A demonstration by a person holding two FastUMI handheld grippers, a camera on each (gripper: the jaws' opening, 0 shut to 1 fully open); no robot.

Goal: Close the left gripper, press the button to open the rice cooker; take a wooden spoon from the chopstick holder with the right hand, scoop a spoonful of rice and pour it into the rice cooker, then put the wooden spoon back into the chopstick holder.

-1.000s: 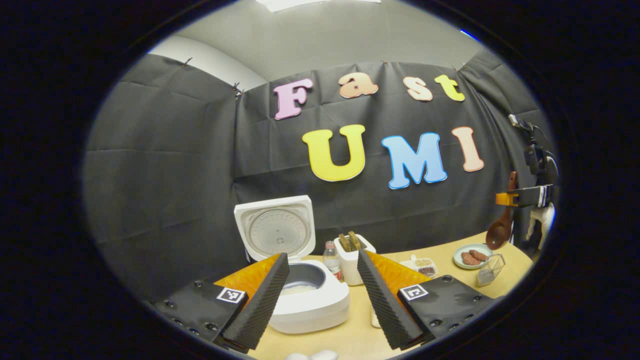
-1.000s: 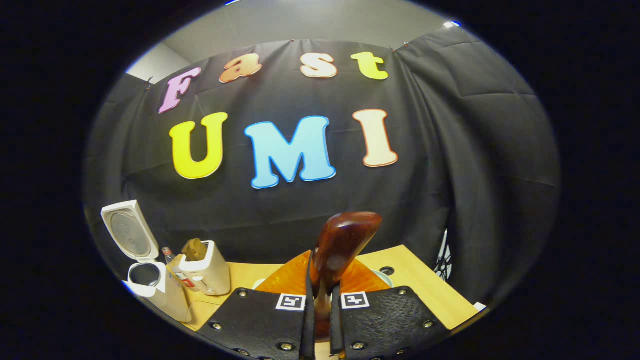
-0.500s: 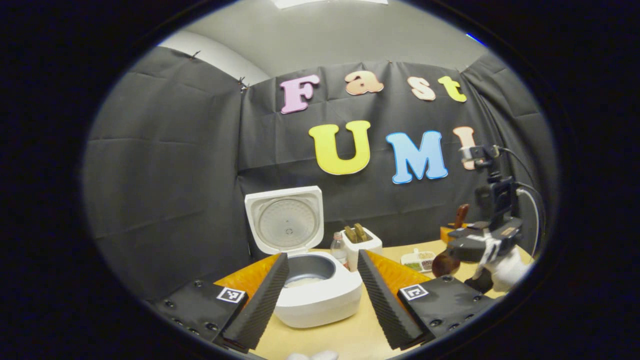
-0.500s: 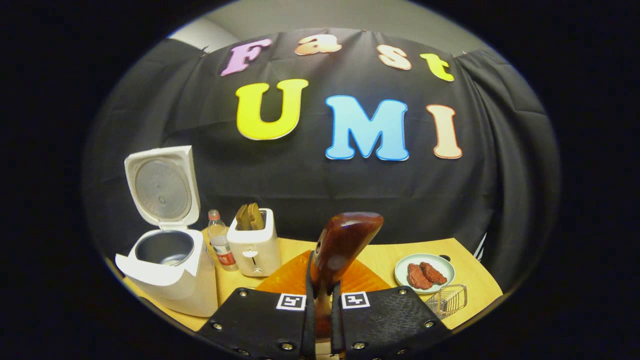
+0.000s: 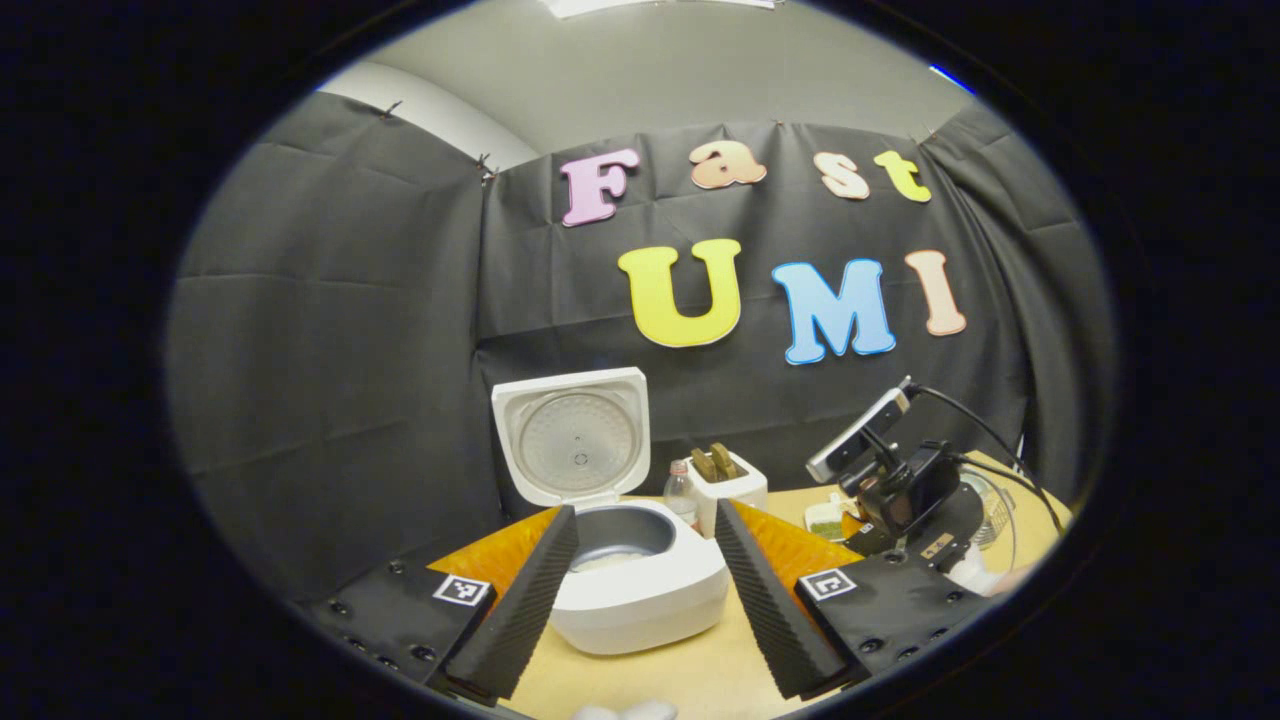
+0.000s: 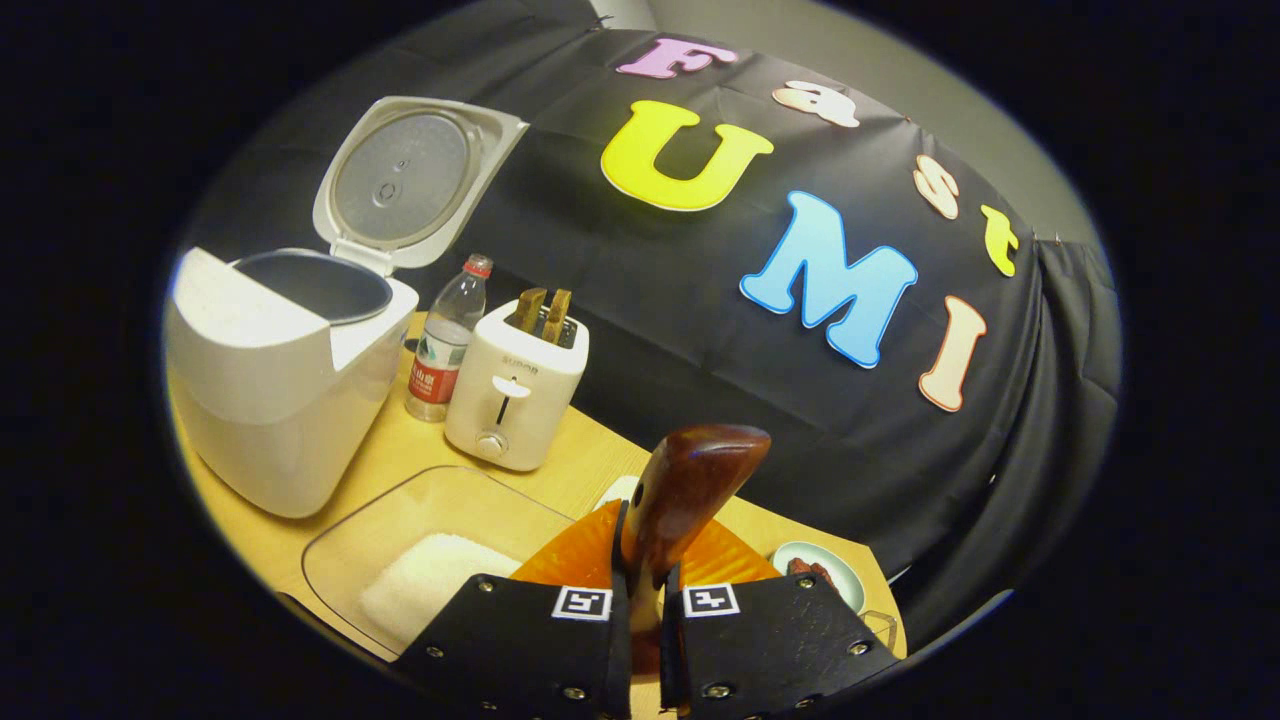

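Right gripper view: your right gripper (image 6: 640, 590) has its jaws clamped on the spoon (image 6: 680, 495), whose handle runs down between the two fingers while the bowl end rises above them, tilted a little to the right. Just below and left of the gripper sits a clear tray (image 6: 400, 530) with a heap of rice (image 6: 425, 585) in it, resting on the worktop (image 6: 590, 470). Beyond the tray stands the cooker (image 6: 275, 385), its lid (image 6: 410, 180) swung up and back, the dark inner pot showing. To the right of the cooker stands a bottle (image 6: 443, 340), and beside that a toaster (image 6: 515, 385) with two brown slices standing in its slots. A small plate (image 6: 835, 580) with something reddish on it lies to the right of your gripper, partly hidden behind it.

In the left gripper view, your left gripper (image 5: 640, 590) holds its jaws wide apart with nothing between them, above the worktop (image 5: 700, 670) and in front of the cooker (image 5: 635, 580). The open pot shows a pale layer at its bottom. The right gripper (image 5: 900, 500) appears farther off to the right, near the toaster (image 5: 725, 485), with cables trailing from it; the spoon is hidden there.
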